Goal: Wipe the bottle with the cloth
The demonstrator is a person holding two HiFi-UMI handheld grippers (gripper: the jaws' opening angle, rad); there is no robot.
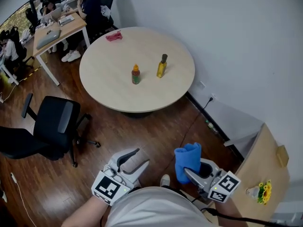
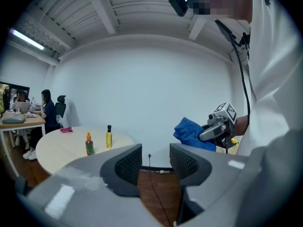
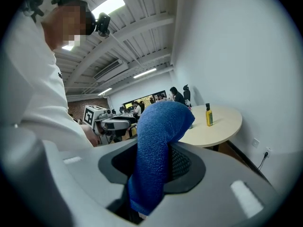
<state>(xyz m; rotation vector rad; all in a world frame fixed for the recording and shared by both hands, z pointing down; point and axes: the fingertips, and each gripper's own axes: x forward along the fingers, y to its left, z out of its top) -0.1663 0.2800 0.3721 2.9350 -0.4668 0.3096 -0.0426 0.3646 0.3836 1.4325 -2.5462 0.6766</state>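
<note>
Right tool (image 1: 195, 173) clamped on blue terry cloth (image 1: 187, 159); my left tool (image 1: 134, 159) empty, jaws apart. Risk: unsteadied wipe could topple slim yellow bottle (image 1: 162, 66) on round beige table (image 1: 111, 86).

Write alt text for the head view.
The right gripper holds a blue cloth and the left gripper is open and empty, both near the person's body. Ahead, a round table carries a yellow bottle, an orange-capped bottle and a pink rag.
</note>
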